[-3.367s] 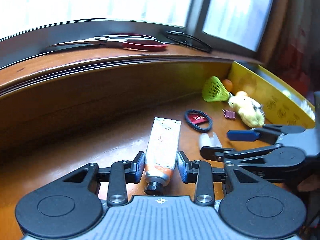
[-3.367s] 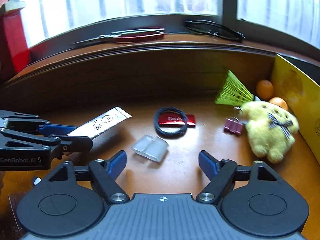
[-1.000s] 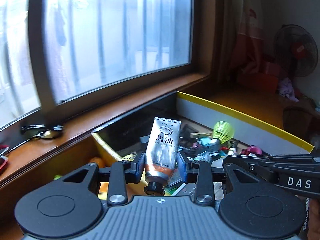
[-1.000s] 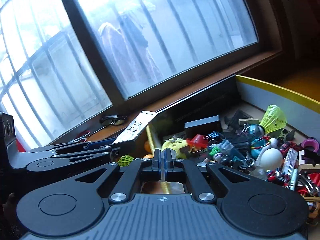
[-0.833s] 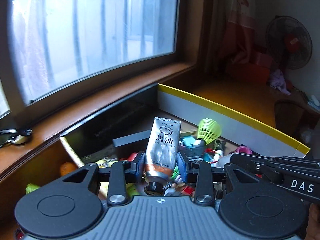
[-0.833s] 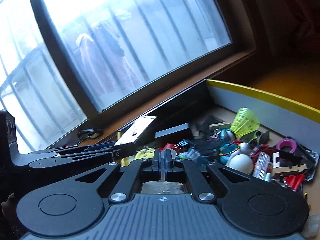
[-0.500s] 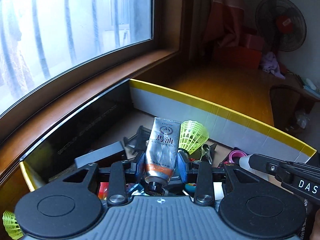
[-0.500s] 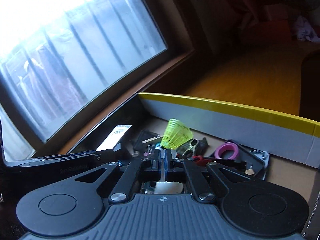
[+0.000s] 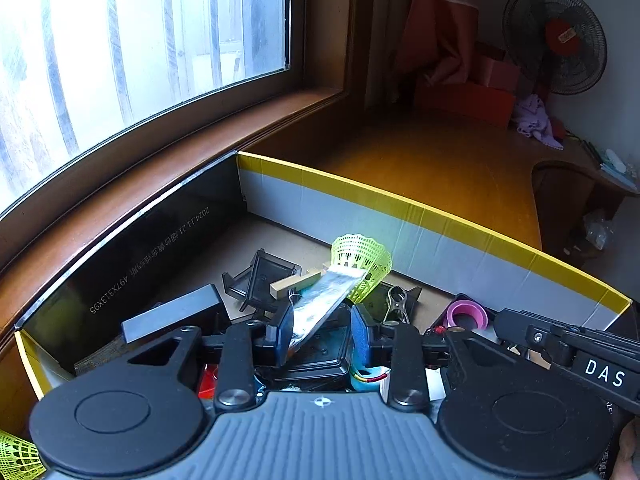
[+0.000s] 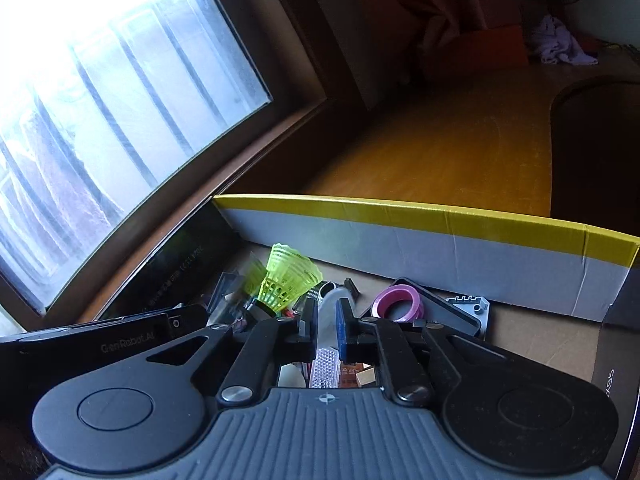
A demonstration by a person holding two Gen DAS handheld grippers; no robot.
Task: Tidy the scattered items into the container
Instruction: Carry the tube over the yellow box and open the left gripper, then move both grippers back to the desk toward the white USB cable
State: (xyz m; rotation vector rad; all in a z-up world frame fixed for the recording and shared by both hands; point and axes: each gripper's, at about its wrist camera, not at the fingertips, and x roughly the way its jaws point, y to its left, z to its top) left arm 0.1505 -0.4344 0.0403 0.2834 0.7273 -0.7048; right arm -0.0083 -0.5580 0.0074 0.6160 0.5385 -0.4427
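both tongs hang over the yellow-rimmed box [image 9: 440, 216], so whatever drops lands inside. in the left wrist view the left tongs [image 9: 320, 332] stand apart; the silver tube [image 9: 320, 308] tilts across the gap at lower centre, apparently slipping free. the right tongs [image 10: 322, 328] have just been opening, the whitish cap [image 10: 330, 300] loose between them. a green shuttlecock [image 9: 362, 264] tops the clutter; bare cardboard lies toward the far wall, upper right.

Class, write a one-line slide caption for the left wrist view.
Left gripper above the cluttered yellow-rimmed box, a silver tube tilted between its jaws.
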